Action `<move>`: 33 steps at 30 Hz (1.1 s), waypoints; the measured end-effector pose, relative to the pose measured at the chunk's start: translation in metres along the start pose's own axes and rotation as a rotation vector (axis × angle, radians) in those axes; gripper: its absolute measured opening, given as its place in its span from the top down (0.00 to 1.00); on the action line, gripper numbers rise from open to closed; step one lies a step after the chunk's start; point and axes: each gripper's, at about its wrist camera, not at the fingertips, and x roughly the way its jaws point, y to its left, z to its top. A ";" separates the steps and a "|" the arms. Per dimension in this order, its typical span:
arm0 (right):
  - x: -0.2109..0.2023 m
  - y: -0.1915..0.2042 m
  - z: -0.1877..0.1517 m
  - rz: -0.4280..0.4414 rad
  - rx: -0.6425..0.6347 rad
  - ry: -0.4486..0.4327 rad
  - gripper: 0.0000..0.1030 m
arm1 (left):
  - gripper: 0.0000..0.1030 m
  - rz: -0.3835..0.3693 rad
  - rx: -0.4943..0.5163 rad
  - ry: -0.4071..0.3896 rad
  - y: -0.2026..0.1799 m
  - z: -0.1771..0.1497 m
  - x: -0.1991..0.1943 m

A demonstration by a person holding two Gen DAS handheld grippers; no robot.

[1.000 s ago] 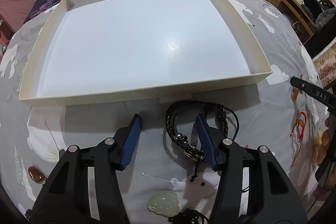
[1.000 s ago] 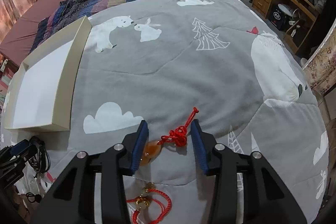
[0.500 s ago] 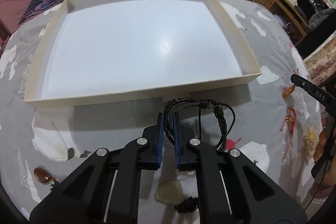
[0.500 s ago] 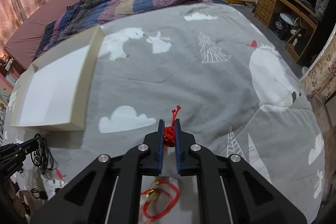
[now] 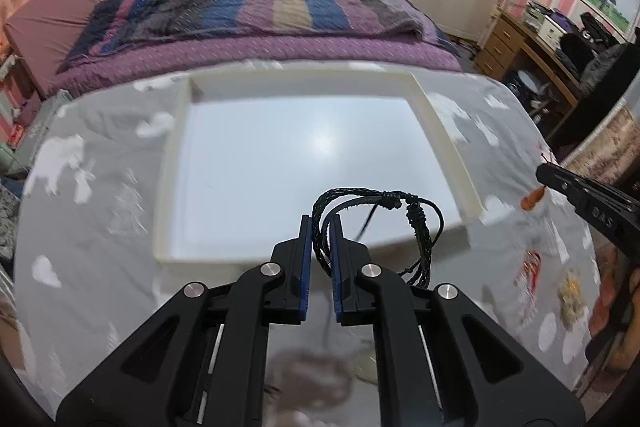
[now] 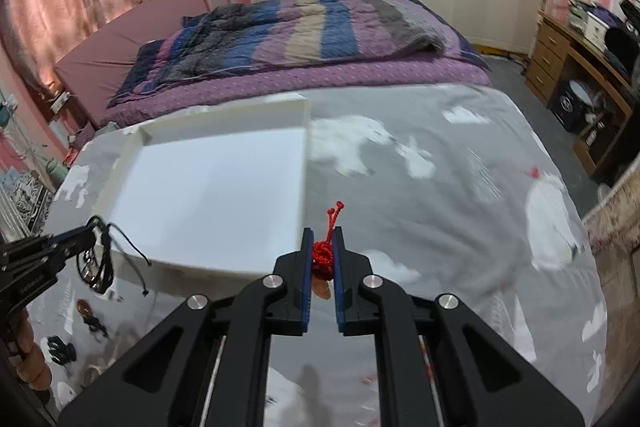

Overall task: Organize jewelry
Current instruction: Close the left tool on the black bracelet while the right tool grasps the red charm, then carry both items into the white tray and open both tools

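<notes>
Two grabs: both just landed
left tool (image 5: 321, 223): now clamped on black cord bracelet (image 5: 380, 223), lifted off bed (image 5: 100, 227)
right tool (image 6: 321, 235): now pinching red-cord pendant (image 6: 323, 255), also up
next, probably: white tray (image 5: 444, 131), nothing in it yet

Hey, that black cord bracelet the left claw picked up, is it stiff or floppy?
Likely floppy: the black cord bracelet droops in loose loops beside the left claw. Probably light, since a pinch on a few strands carries it. A loose cord end dangles, so it may snag the white tray's rim.
</notes>
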 end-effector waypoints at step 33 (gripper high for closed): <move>0.192 0.065 0.102 -0.013 -0.036 0.034 0.91 | 0.92 0.230 -0.066 0.060 0.078 0.122 0.165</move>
